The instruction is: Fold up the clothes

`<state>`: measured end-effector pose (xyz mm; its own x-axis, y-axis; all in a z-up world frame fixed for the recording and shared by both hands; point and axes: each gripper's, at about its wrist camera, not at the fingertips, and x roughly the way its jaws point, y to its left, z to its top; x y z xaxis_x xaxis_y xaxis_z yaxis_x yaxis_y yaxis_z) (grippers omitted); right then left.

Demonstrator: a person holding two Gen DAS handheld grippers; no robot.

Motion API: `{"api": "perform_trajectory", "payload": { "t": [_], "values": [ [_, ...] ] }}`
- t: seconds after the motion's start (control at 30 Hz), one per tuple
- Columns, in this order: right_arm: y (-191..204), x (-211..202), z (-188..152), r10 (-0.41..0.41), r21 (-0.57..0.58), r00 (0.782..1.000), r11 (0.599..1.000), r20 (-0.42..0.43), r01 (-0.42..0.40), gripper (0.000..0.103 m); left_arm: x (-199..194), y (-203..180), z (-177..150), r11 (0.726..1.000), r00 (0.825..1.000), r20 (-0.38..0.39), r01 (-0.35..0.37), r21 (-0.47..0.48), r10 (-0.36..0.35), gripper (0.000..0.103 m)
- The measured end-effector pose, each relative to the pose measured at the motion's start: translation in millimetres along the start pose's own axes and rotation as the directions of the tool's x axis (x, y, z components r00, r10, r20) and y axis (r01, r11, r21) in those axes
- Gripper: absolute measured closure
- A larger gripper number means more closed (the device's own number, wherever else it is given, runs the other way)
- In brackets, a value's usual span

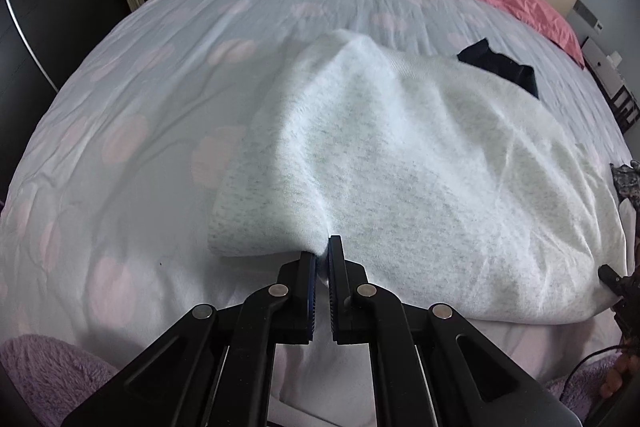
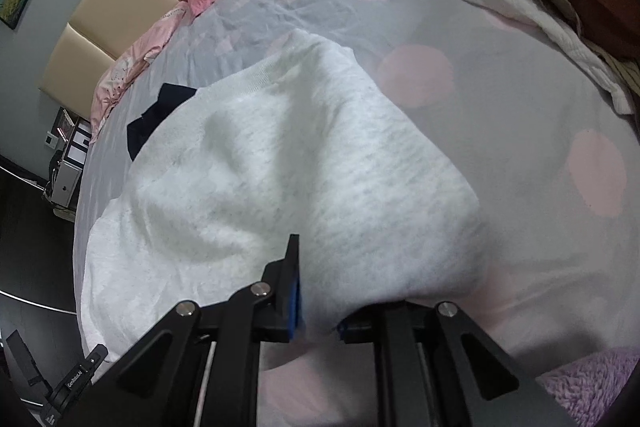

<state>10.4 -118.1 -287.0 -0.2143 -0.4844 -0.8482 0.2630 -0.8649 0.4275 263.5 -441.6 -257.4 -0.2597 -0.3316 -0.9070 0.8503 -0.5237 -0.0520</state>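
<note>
Left wrist view: bed (image 1: 160,75) with spotted cover carries a white sweater (image 1: 400,155), mid-bed, near hem lifted, far end resting on the cover. A dark garment (image 1: 500,65) lies partly under its far edge. Left gripper (image 1: 323,259) is pinched nearly closed on a hem corner. Right gripper (image 2: 320,291) clamps a thicker bunch of hem, its jaws a little apart around it. Judgement: carry both corners level and together toward the far edge, keeping the hem taut to avoid a skewed fold.

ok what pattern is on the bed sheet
Pale grey with large soft pink dots; the bed sheet shows it best in the right wrist view.
</note>
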Motion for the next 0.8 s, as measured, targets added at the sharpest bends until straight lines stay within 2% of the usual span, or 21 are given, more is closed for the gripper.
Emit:
{"api": "perform_trajectory", "payload": {
  "t": [0.17,0.37,0.47,0.53,0.67,0.8],
  "values": [
    [-15.3,5.7,-0.6,0.024,0.089,0.999,0.996,-0.045,-0.020,0.081,12.9,2.6,-1.0,1.000,0.997,-0.074,-0.006,-0.009,0.005,0.095],
    [-24.5,-0.4,-1.4,0.043,0.161,0.998,0.986,-0.035,-0.037,0.075,16.3,14.6,-6.1,0.998,0.992,-0.125,-0.026,-0.058,0.018,0.090],
    [-29.1,-8.7,-1.5,0.042,0.192,0.999,0.981,-0.008,-0.040,0.073,8.3,19.7,-9.2,0.993,0.992,-0.098,-0.092,-0.073,0.084,0.088],
    [-31.5,-13.8,-1.6,0.037,0.208,0.999,0.977,0.014,-0.039,0.072,3.0,25.2,-10.0,0.989,0.992,-0.080,-0.108,-0.098,0.100,0.088],
    [-31.3,-27.6,-1.9,0.007,0.208,0.997,0.978,0.073,-0.022,0.072,-4.4,31.0,-7.6,0.985,0.994,-0.048,-0.109,-0.131,0.103,0.087],
    [-34.2,-45.7,-4.1,-0.014,0.220,0.990,0.975,0.142,-0.018,0.072,-7.8,30.7,-2.3,0.985,0.994,-0.022,-0.110,-0.131,0.108,0.082]
  ]
}}
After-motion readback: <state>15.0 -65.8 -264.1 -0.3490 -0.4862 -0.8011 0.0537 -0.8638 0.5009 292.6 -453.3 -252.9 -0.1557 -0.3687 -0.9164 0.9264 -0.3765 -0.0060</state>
